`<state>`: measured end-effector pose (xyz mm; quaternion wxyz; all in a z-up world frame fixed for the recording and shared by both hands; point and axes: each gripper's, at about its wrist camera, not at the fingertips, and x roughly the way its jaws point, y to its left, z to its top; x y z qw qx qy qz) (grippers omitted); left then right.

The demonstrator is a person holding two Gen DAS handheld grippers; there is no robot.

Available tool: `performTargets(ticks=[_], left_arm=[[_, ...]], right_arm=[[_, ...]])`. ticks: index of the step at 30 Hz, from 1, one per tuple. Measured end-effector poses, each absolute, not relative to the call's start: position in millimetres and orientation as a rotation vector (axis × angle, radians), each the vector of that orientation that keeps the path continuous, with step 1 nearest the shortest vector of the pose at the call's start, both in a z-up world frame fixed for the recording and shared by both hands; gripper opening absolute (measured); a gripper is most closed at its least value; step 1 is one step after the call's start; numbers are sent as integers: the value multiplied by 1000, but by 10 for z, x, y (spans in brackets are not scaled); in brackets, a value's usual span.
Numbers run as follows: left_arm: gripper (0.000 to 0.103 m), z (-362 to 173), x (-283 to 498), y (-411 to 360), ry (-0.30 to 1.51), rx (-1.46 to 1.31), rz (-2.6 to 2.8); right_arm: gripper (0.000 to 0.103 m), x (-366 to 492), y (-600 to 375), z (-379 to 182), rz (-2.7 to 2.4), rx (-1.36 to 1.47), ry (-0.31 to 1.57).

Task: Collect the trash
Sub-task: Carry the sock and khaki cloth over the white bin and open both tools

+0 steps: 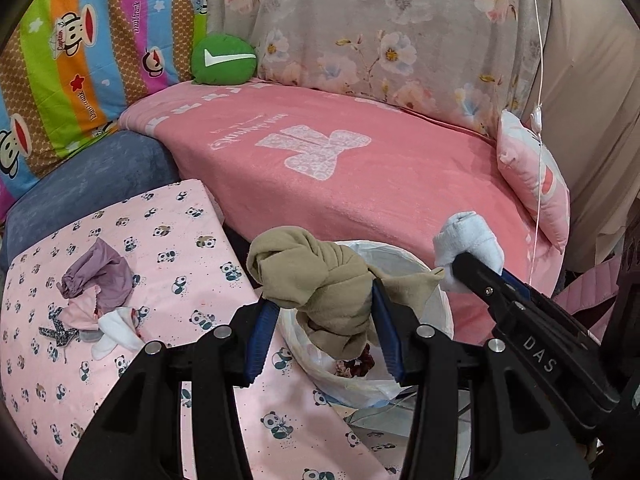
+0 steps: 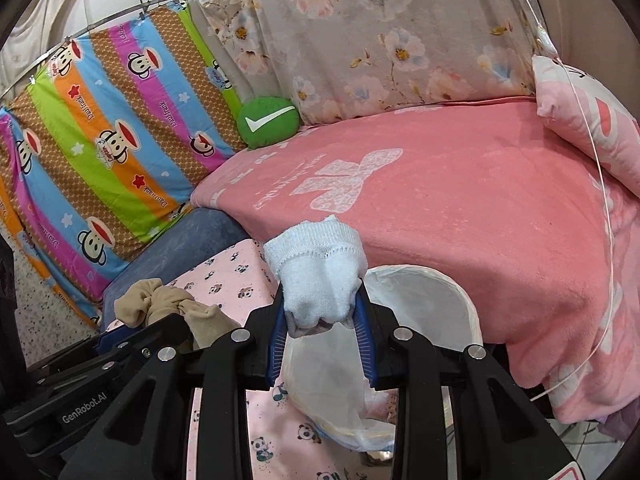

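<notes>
My left gripper [image 1: 324, 308] is shut on a knotted tan cloth [image 1: 320, 280] and holds it over the white-bag-lined bin [image 1: 420, 264]. My right gripper [image 2: 322, 316] is shut on a rolled white sock [image 2: 316, 272], above the same bin [image 2: 432, 292]. The right gripper also shows at the right of the left wrist view [image 1: 464, 264], with the sock [image 1: 468, 240]. The tan cloth shows at the left of the right wrist view [image 2: 168, 308]. Some dark scraps lie inside the bin [image 1: 360, 364].
A pile of small cloth pieces [image 1: 96, 296] lies on the pink panda-print cover [image 1: 160, 240] at the left. A pink blanket-covered sofa seat [image 1: 360, 168] lies behind the bin, with a green cushion [image 1: 222, 58], a small pink pillow [image 1: 536, 184] and a hanging white cord [image 1: 538, 120].
</notes>
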<state>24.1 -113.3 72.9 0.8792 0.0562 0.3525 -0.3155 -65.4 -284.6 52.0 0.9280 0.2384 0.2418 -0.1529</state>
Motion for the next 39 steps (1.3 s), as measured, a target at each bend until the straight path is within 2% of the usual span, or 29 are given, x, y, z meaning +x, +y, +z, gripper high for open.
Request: performTargets(ticks=[15, 21, 24, 26, 28, 30, 33, 39], left_arm=[[45, 543, 270, -1559, 787, 171, -690], [49, 495, 295, -1659, 790, 190, -679], [60, 492, 305, -1674, 778, 197, -670], [75, 505, 306, -1666, 763, 194, -656], [81, 516, 317, -1655, 755, 193, -646], [82, 515, 343, -1638, 757, 190, -634], [82, 513, 370, -1589, 764, 178, -621], [82, 538, 411, -1468, 764, 154, -598]], right_arm=[[31, -725, -3113, 284, -353, 523, 521], [32, -710, -3164, 221, -359, 534, 533], [32, -704, -3174, 208, -360, 536, 535], [32, -686, -3191, 210, -363, 539, 535], [34, -670, -3195, 209, -368, 538, 534], [36, -656, -3194, 209, -369, 539, 534], [45, -636, -3148, 222, -368, 527, 534], [49, -616, -3077, 278, -359, 505, 531]])
